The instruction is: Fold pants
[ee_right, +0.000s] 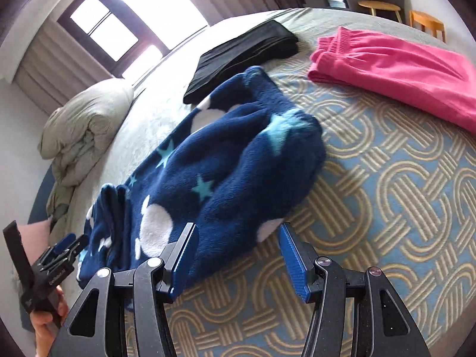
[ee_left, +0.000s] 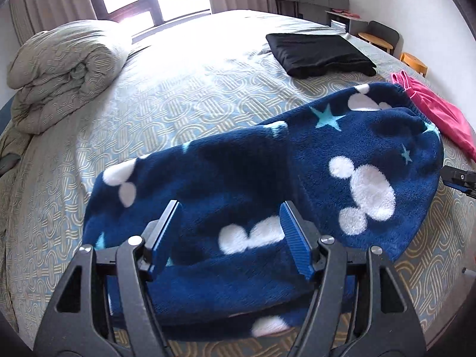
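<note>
Patterned bed [ee_left: 178,101] bears fleece pants [ee_left: 267,178] between each released hand-held gripper's spread jaws

Patterned bed [ee_left: 184,98] under navy fleece pants [ee_left: 267,172], black garment [ee_left: 321,53], pink garment [ee_right: 395,68], rolled duvet [ee_left: 62,68]

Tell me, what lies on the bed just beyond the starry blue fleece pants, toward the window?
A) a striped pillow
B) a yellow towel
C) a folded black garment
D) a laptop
C: a folded black garment lies flat on the bedspread past the blue fleece pants, with pink clothing off to its side.
</note>
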The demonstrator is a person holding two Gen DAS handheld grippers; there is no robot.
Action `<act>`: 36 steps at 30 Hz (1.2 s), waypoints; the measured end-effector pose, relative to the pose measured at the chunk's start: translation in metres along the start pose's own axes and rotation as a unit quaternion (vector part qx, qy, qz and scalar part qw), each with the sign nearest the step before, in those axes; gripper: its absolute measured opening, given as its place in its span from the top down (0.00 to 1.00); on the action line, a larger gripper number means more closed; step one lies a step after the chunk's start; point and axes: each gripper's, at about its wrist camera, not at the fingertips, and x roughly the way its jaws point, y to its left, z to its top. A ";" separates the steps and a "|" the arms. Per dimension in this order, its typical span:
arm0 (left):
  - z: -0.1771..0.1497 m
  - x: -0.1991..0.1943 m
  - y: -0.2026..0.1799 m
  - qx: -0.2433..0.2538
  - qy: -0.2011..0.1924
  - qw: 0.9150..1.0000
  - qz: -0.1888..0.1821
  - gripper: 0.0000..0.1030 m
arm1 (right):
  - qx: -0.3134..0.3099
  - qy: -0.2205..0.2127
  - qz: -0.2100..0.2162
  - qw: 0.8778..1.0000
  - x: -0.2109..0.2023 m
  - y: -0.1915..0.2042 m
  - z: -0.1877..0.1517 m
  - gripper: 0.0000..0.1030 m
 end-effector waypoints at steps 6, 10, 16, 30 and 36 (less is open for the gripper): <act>0.030 0.042 -0.030 0.010 0.023 0.999 -0.021 0.33 | 0.065 0.008 0.027 0.998 0.008 -0.039 0.008 0.43; 0.052 0.085 -0.043 0.002 0.061 0.997 -0.036 0.32 | 0.076 0.015 0.045 0.996 0.015 -0.045 0.014 0.43; 0.062 0.087 -0.041 -0.020 0.064 0.996 -0.055 0.30 | 0.069 0.013 0.056 0.996 0.024 -0.039 0.025 0.37; 0.061 0.042 -0.065 0.029 0.025 0.996 -0.079 0.30 | 0.090 0.012 0.038 0.995 0.039 -0.035 0.036 0.37; 0.058 0.034 -0.059 0.003 0.032 0.990 -0.136 0.29 | 0.069 -0.003 0.015 0.998 0.039 -0.020 0.043 0.81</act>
